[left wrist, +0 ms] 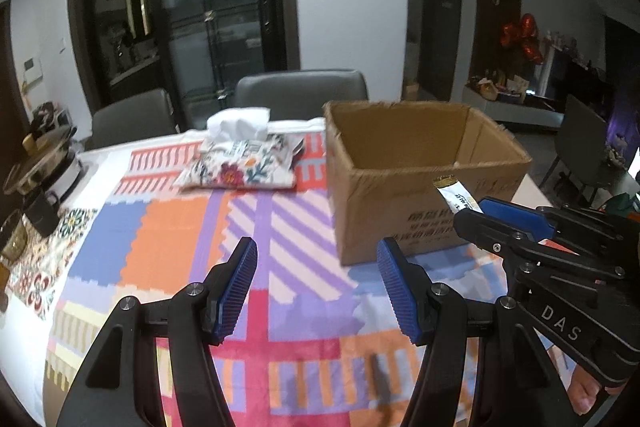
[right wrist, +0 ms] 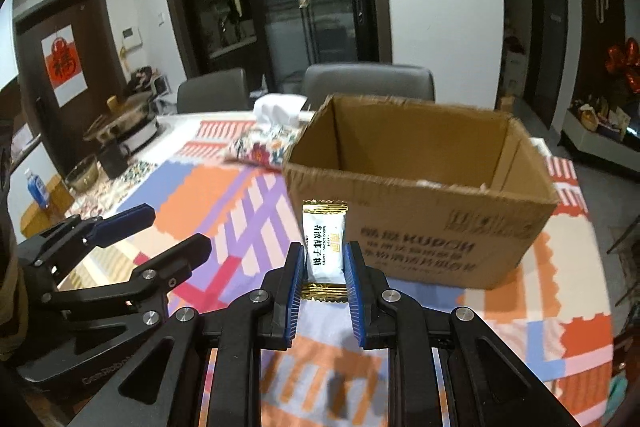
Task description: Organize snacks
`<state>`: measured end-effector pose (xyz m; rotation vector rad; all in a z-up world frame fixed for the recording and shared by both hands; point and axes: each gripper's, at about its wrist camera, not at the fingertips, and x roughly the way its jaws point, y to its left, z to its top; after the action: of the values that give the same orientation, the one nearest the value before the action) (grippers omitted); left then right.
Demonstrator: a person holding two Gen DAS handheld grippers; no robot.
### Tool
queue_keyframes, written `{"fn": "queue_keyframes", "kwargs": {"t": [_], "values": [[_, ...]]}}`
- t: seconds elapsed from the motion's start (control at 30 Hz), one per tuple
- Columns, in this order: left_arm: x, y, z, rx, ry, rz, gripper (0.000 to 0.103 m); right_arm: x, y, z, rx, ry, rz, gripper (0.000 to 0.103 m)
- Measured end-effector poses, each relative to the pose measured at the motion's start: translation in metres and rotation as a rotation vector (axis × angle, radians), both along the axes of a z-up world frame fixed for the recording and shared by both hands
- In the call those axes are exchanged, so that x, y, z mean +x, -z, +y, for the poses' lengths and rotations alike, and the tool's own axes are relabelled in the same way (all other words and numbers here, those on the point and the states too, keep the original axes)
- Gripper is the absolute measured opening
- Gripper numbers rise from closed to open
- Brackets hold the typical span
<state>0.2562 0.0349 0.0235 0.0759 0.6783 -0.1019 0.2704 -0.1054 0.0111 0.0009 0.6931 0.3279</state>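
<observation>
- The right tongs (right wrist: 323,269) are closed on a small white snack packet (right wrist: 323,243) with gold ends, held upright between the blue pads above the desk (right wrist: 520,339).
- The packet sits just in front of an open cardboard box (right wrist: 420,227), close to its near wall and below its rim.
- The left tongs (left wrist: 318,285) stand partly spread with nothing between their pads, over a colourful patterned cloth (left wrist: 180,239).
- Behind the cloth lies a floral tissue pouch (left wrist: 240,167) with white tissue poking from it.
- Two grey chairs (left wrist: 300,89) stand at the far edge of the desk.
- At the far left, a pot (left wrist: 44,163) and a dark mug (left wrist: 42,213).
</observation>
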Motion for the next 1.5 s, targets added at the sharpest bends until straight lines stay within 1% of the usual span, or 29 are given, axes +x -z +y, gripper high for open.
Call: {"fn": "queue_keyframes", "kwargs": {"t": [0.17,0.3,0.37,0.47,0.63,0.77,0.93,1.1,1.17,1.23,1.27,1.4,1.5], "values": [[0.012,-0.021,-0.011,-0.014,0.041,-0.012,0.062,0.003,-0.021,-0.011,-0.009,0.027,-0.039,0.022],[0.023,-0.033,-0.019,0.014,0.048,-0.029,0.062,0.009,-0.035,-0.018,-0.020,0.051,-0.063,0.022],[0.030,-0.038,-0.023,0.024,0.057,-0.027,0.062,0.013,-0.040,-0.022,-0.027,0.068,-0.070,0.022],[0.043,-0.041,-0.029,0.011,0.076,-0.008,0.062,0.021,-0.047,-0.027,-0.034,0.079,-0.074,0.022],[0.064,-0.044,-0.041,0.016,0.094,0.010,0.064,0.038,-0.051,-0.039,-0.049,0.115,-0.072,0.022],[0.081,-0.043,-0.050,0.049,0.097,0.024,0.067,0.055,-0.052,-0.049,-0.056,0.141,-0.061,0.022],[0.100,-0.035,-0.051,0.042,0.094,0.067,0.069,0.076,-0.046,-0.058,-0.068,0.162,-0.028,0.022],[0.109,-0.029,-0.049,0.055,0.069,0.080,0.071,0.095,-0.039,-0.058,-0.098,0.170,-0.005,0.022],[0.111,-0.028,-0.047,0.053,0.063,0.085,0.071,0.100,-0.037,-0.060,-0.098,0.181,0.003,0.025],[0.110,-0.026,-0.046,0.054,0.054,0.082,0.073,0.100,-0.036,-0.062,-0.094,0.193,0.006,0.052],[0.108,-0.026,-0.046,0.053,0.053,0.081,0.073,0.097,-0.036,-0.062,-0.094,0.200,-0.002,0.054],[0.097,-0.027,-0.047,0.053,0.055,0.070,0.075,0.084,-0.037,-0.064,-0.098,0.208,-0.012,0.054],[0.080,-0.030,-0.048,0.052,0.052,0.050,0.077,0.069,-0.039,-0.065,-0.089,0.216,-0.016,0.063]]}}
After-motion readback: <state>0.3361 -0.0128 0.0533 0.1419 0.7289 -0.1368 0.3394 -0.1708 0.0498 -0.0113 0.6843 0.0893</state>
